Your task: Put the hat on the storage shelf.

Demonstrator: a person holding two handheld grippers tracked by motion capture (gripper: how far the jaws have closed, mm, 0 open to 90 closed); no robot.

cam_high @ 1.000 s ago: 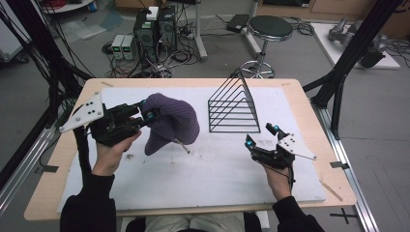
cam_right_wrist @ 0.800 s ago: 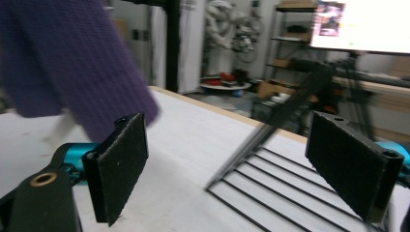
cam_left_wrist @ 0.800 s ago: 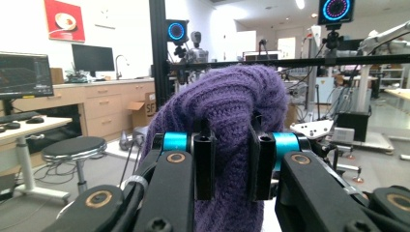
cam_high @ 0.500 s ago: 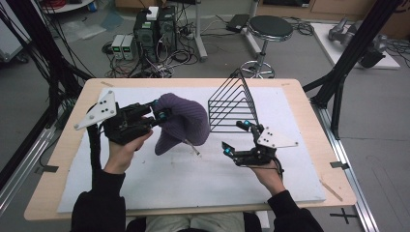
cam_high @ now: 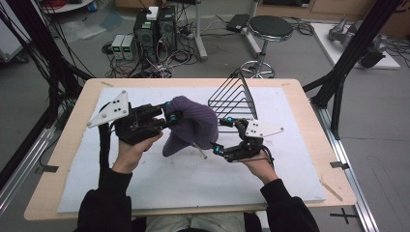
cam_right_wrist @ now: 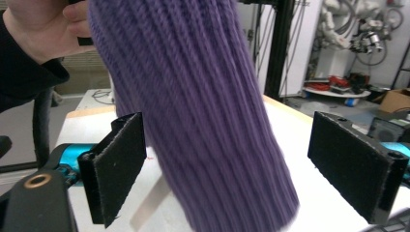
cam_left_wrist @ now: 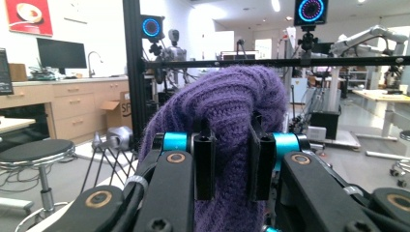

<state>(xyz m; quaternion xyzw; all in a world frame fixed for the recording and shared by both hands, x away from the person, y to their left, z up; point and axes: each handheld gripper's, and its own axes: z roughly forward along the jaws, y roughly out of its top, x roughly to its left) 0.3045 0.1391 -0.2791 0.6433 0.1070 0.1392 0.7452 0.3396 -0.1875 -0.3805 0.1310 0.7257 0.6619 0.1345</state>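
Observation:
A purple knit hat (cam_high: pixel 193 124) hangs above the white mat (cam_high: pixel 145 183), with a pale tag (cam_high: pixel 199 152) dangling from its lower edge. My left gripper (cam_high: pixel 169 116) is shut on the hat's left side, and its black pads (cam_left_wrist: pixel 205 164) pinch a fold of the knit (cam_left_wrist: pixel 232 106). My right gripper (cam_high: pixel 221 135) is at the hat's right edge, lying on its side with its jaws open wide. In the right gripper view the hat (cam_right_wrist: pixel 193 96) hangs between the two pads (cam_right_wrist: pixel 121 164) without touching either, right gripper (cam_right_wrist: pixel 239 164) open around it.
A black wire rack (cam_high: pixel 234 94) stands on the mat just behind the right gripper. The wooden table edge (cam_high: pixel 309 111) runs along the right. A stool (cam_high: pixel 270 29) and computer boxes (cam_high: pixel 154 24) stand on the floor beyond the table.
My right gripper has moved left across the mat to the hat, which now sits between its jaws. The left gripper has carried the hat a little to the right.

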